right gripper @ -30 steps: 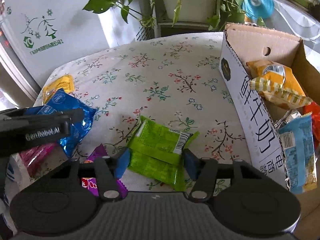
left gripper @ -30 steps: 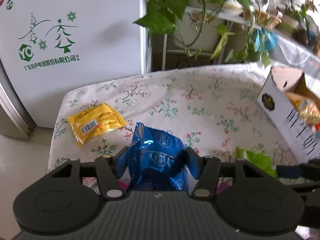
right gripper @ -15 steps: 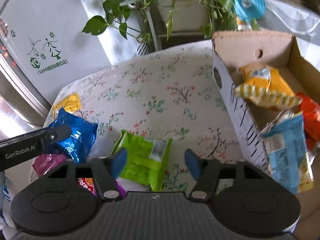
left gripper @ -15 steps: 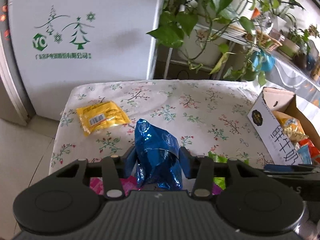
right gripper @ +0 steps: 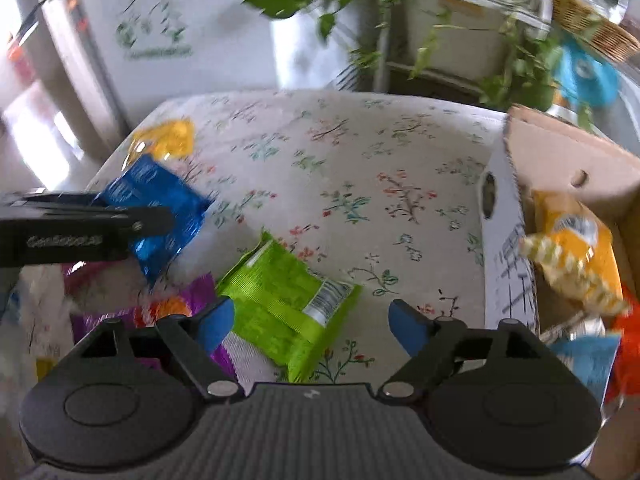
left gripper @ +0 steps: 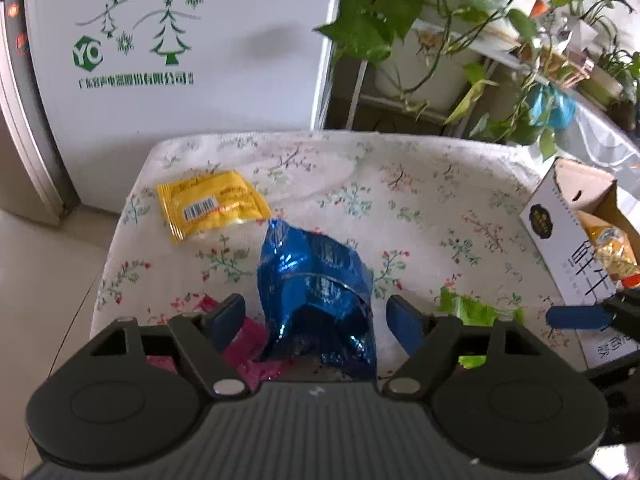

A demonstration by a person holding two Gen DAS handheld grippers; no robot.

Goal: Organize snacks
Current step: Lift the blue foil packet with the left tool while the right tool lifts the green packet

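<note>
A blue foil snack bag (left gripper: 316,280) stands crumpled on the flowered tablecloth (left gripper: 400,200), between the fingers of my left gripper (left gripper: 316,322). Its jaws are opening and both pads stand clear of the foil. A green snack packet (right gripper: 280,304) lies flat between the fingers of my right gripper (right gripper: 312,326), whose jaws are also opening wide without touching it. In the right wrist view the left gripper (right gripper: 80,228) reaches in from the left over the blue bag (right gripper: 156,208). A yellow packet (left gripper: 212,208) lies at the far left of the cloth.
An open cardboard box (right gripper: 504,240) holding several snacks stands at the table's right edge. Pink (left gripper: 248,340) and purple (right gripper: 192,292) packets lie near the front left. A white appliance (left gripper: 180,60) and potted plants (left gripper: 400,20) stand behind the table.
The left jaws squeezed the blue bag, then spread and let it go. The right jaws came off the green packet and widened, and the right view has rolled.
</note>
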